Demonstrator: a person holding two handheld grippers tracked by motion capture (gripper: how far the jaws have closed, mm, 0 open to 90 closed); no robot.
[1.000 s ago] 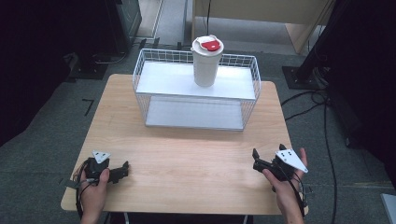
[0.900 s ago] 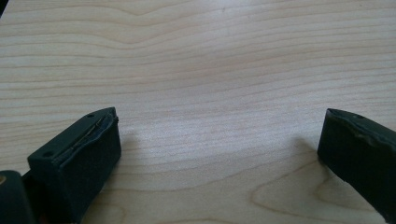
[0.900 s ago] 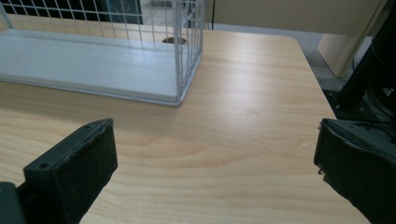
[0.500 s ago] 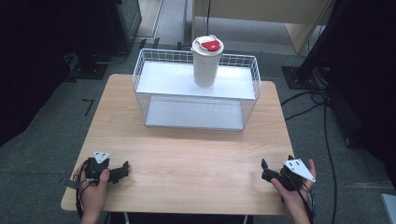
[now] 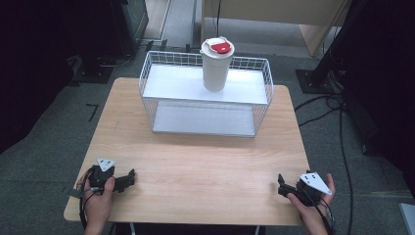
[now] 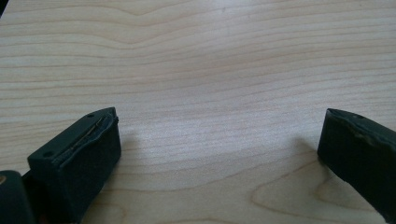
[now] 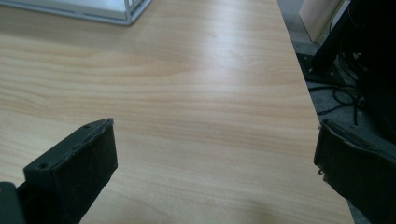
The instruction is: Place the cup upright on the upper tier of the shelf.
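Cup (image 5: 217, 63) stands on the wire basket (image 5: 147, 81), well beyond both jaws.

Wooden table (image 5: 195, 161), wire basket (image 5: 147, 85) on it

The table (image 5: 195, 161) showed pale, streaky wood grain; the wire basket (image 5: 147, 93) was white; the cup (image 5: 215, 68) white, red-lidded; both grippers' jaws were black.
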